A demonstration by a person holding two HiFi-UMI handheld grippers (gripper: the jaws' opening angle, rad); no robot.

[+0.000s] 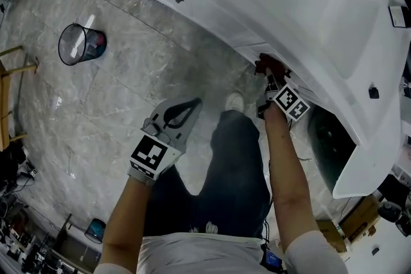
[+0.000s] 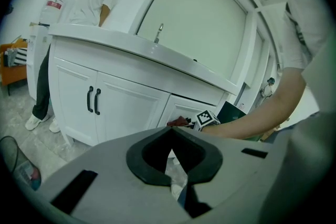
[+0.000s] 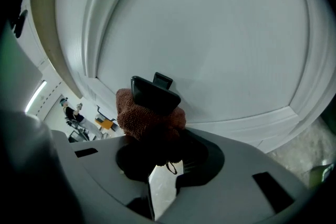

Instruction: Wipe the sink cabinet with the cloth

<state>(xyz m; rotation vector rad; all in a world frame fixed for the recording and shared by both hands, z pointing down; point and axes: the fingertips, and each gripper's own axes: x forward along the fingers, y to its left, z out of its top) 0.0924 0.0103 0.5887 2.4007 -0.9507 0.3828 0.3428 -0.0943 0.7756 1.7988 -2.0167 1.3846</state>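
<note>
Two grippers show, but only the right gripper (image 3: 155, 97) is at the sink cabinet (image 2: 126, 105). Its jaws are clamped on the reddish-brown cloth (image 3: 149, 122), which seems pressed against the white door (image 3: 210, 34) straight ahead. Bare panel spreads above and to the right of it. The left gripper (image 2: 170, 134), jaws together and empty, hangs well apart over the floor (image 1: 96, 112). One jaw hides the contact patch, and the countertop (image 1: 289, 3) covers the door from above.

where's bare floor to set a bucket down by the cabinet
Bare floor lies between the wastebasket, the sink cabinet and the left gripper. It is crowded at the cabinet front, where the right gripper holds the cloth, by the person's shoe.
</note>
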